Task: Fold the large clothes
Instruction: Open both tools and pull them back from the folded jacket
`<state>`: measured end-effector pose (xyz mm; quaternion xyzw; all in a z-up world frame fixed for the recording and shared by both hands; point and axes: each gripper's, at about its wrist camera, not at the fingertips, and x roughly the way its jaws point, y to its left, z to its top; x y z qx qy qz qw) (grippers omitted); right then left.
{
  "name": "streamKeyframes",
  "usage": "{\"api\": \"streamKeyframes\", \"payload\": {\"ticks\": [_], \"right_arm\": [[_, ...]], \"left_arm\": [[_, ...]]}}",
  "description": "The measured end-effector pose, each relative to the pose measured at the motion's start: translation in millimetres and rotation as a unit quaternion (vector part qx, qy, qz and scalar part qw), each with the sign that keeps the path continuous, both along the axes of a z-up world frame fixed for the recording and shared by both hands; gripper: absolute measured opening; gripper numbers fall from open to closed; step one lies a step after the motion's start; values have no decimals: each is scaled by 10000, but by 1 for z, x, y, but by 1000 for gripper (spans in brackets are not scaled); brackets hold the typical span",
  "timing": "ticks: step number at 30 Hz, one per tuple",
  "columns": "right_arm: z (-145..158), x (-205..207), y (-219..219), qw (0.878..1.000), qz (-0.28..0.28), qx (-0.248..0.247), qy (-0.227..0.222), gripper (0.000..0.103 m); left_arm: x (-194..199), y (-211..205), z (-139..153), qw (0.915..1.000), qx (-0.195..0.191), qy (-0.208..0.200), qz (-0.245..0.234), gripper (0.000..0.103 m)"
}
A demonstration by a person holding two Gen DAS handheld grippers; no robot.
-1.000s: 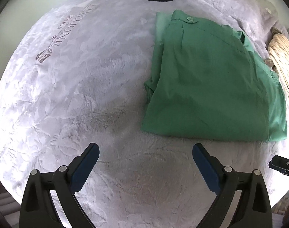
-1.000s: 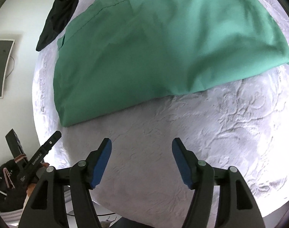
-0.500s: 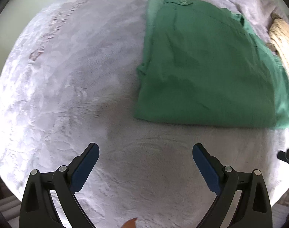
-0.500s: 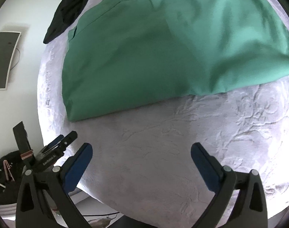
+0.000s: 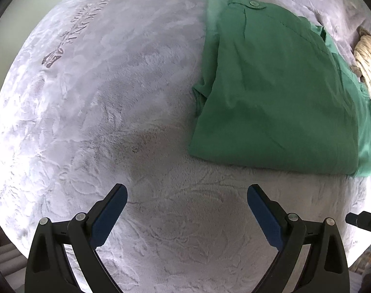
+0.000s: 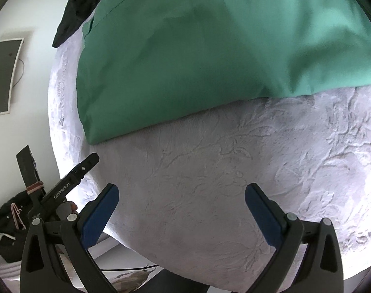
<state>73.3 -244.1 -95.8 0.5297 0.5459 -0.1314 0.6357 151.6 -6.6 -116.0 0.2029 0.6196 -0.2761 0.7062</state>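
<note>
A green buttoned garment (image 5: 278, 90) lies folded into a rectangle on a pale embossed blanket (image 5: 100, 102), at the right of the left wrist view. The same green garment (image 6: 197, 48) fills the top of the right wrist view. My left gripper (image 5: 187, 195) hangs open over bare blanket, short of the garment's near edge, nothing between its blue pads. My right gripper (image 6: 181, 194) is open wide above the blanket (image 6: 234, 183), below the garment's folded edge, and holds nothing. The left gripper's body (image 6: 70, 183) shows at the right view's left edge.
A black garment (image 6: 80, 2) lies at the blanket's far edge, beyond the green one. A woven straw basket (image 5: 367, 61) sits at the right past the garment. Left of the bed are a white wall, a dark screen (image 6: 2, 73) and dark clutter (image 6: 7, 222) on the floor.
My right gripper's jaws have spread from partly open to wide open, and it has edged closer to the green garment. The left gripper stayed open and shifted only slightly.
</note>
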Motion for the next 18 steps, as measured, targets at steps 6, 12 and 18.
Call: {"api": "streamKeyframes", "payload": {"ticks": [6,12,18], "right_arm": [[-2,2,0,10000,5,4,3,103],[-3,4,2,10000,-59,25,20,103],[-9,4,3,9995,-222,203,3,103]], "left_arm": [[6,9,2,10000,5,-25,-32,99],[7,9,6,10000,-18,10,-36,99],[10,10,3,9998,-100,128,-95,99]]}}
